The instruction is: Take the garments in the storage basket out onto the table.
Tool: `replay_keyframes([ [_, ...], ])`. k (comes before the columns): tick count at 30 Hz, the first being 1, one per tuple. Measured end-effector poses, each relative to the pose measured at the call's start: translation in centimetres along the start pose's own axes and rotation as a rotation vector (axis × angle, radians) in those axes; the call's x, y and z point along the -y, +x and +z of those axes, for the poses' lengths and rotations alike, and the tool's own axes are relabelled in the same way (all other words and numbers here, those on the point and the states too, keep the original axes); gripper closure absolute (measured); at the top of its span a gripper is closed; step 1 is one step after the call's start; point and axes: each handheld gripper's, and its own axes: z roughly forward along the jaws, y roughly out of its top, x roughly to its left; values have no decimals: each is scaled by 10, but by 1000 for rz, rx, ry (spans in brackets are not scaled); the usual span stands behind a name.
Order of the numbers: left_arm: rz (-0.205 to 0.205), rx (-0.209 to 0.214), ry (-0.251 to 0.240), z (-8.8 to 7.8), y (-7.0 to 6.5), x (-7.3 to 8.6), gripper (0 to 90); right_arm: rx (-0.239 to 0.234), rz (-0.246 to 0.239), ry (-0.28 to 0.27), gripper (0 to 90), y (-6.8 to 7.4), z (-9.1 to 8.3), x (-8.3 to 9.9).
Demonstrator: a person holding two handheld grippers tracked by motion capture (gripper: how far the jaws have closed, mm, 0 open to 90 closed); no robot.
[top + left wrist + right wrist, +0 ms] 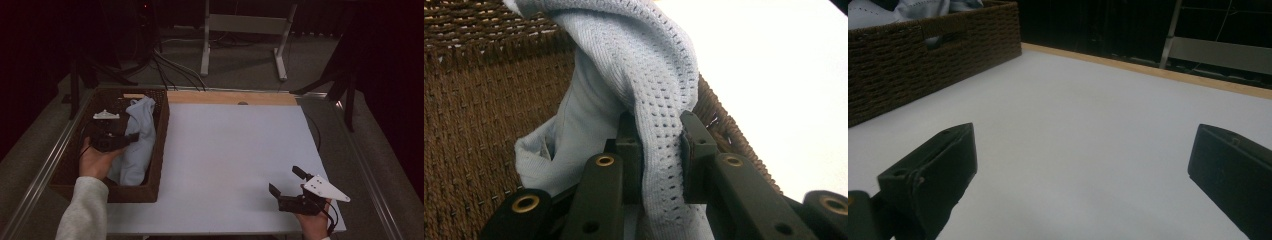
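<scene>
The left hand-held gripper is clamped on a fold of the pale blue cloth, which lies bunched inside the brown woven basket at the left of the worktop; the grip looks made, but the lift out onto the worktop is not yet done. The right hand-held gripper hangs over bare worktop with jaws wide apart, holding nothing. The cloth is soft knit, one band punched with small holes, crumpled and draped toward the basket's right wall.
</scene>
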Motion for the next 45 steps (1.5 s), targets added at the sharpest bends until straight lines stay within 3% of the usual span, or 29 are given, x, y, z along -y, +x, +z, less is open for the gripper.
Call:
replay_keyframes([
  [18,3,10,-46,-9,-2,-4,759,-2,-1,0,0,0,0,0],
  [45,17,19,-75,-17,-7,-11,760,-5,0,1,0,0,0,0],
])
